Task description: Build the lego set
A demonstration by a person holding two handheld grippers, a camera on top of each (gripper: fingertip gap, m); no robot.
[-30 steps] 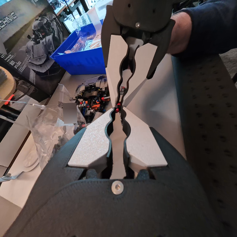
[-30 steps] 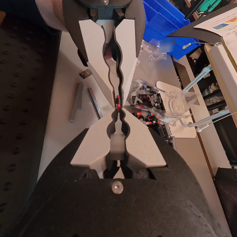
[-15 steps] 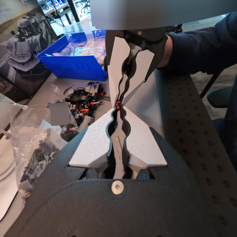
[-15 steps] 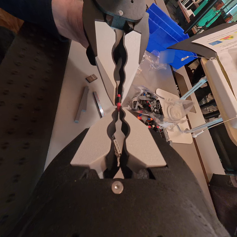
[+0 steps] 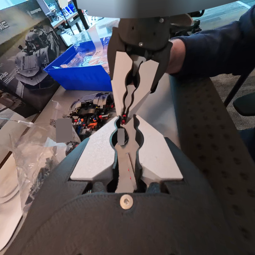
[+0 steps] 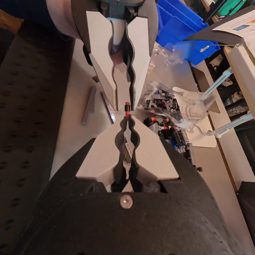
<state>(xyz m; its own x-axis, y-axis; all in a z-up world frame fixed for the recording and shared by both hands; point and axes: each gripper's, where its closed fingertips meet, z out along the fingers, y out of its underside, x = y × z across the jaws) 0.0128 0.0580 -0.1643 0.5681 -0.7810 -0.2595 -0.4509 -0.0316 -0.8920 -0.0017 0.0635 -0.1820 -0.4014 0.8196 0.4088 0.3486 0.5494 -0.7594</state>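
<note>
Left gripper (image 5: 126,121) jaws are now parted, nothing held; half a second ago they were pinched on the red pin (image 6: 127,110). The pin, with its black bush, is now held only by the right gripper (image 6: 127,118), clamped on its lower end. Hand-off judged complete. The half-built model (image 5: 92,110) and loose bags (image 5: 33,151) lie on the table (image 5: 155,110), left of the grippers.

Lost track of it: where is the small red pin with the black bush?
The red pin is pinched at the right gripper tips, mid-air between both grippers, the left gripper open around it.
</note>
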